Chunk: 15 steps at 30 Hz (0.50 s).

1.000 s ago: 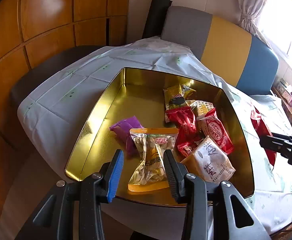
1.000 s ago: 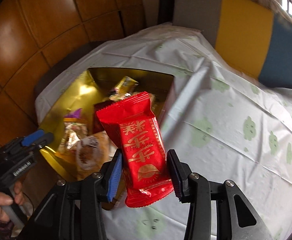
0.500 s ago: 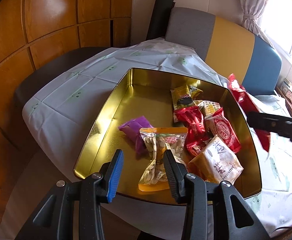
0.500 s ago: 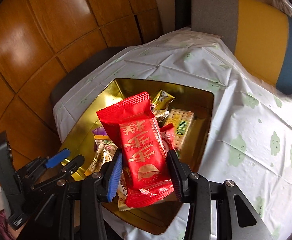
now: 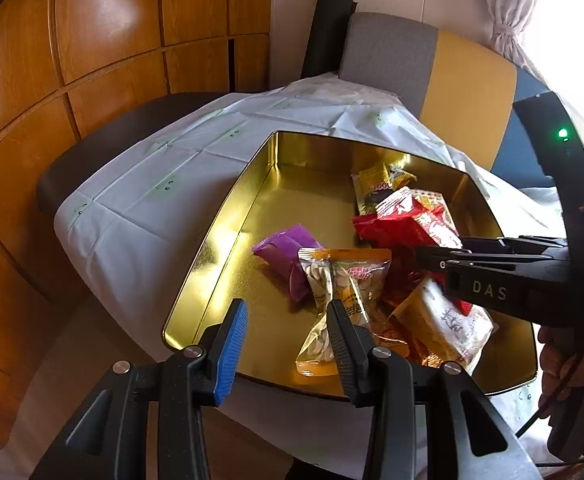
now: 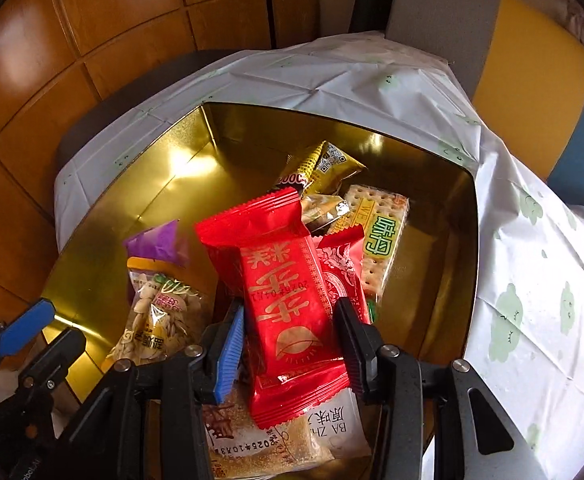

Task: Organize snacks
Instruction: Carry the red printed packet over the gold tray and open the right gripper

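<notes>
While clamped mid-body in the right gripper (image 6: 290, 330) above the gold tin's (image 6: 140, 200) near edge, light, crinkly, slippery red packet (image 6: 282, 284); left gripper (image 5: 286, 338) agape, empty.

Table w/ white cloth (image 5: 140, 216), gold tin (image 5: 228, 240)

Right claw (image 6: 290, 338) with red snack packet (image 6: 280, 292): now over the gold tin (image 6: 140, 184), directly above the packets heaped inside; one second ago it hung over the bench cloth beside the tin. Left-wrist view: right claw (image 5: 444, 260), formerly at the far right edge, now reaches across above the red packets in the tin. Left claw (image 5: 288, 340): drawn slightly back from the tin's near rim.
</notes>
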### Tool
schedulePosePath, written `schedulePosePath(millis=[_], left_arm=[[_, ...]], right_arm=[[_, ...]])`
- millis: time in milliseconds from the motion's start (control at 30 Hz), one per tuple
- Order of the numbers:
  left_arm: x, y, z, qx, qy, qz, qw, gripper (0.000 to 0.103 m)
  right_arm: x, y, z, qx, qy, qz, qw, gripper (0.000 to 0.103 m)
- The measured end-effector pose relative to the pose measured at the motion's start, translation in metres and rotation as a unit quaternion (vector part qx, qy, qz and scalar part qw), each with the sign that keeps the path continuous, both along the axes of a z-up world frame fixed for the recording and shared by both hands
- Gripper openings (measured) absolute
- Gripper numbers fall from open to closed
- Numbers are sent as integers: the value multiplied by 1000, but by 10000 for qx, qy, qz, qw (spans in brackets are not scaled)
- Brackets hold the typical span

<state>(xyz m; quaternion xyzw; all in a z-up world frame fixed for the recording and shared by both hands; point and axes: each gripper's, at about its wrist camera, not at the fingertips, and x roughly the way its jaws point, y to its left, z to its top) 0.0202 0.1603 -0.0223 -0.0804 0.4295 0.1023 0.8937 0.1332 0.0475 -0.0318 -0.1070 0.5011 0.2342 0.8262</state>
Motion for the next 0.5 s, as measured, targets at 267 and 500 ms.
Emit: schedulePosePath(millis=[267, 500], left_arm=[[-4, -4, 5, 66, -114, 39, 9999, 42], [-10, -4, 14, 157, -255, 192, 9994, 42]], right_arm=[[-12, -6, 6, 206, -100, -19, 9997, 68], [-34, -32, 28, 578, -527, -367, 9963, 79]])
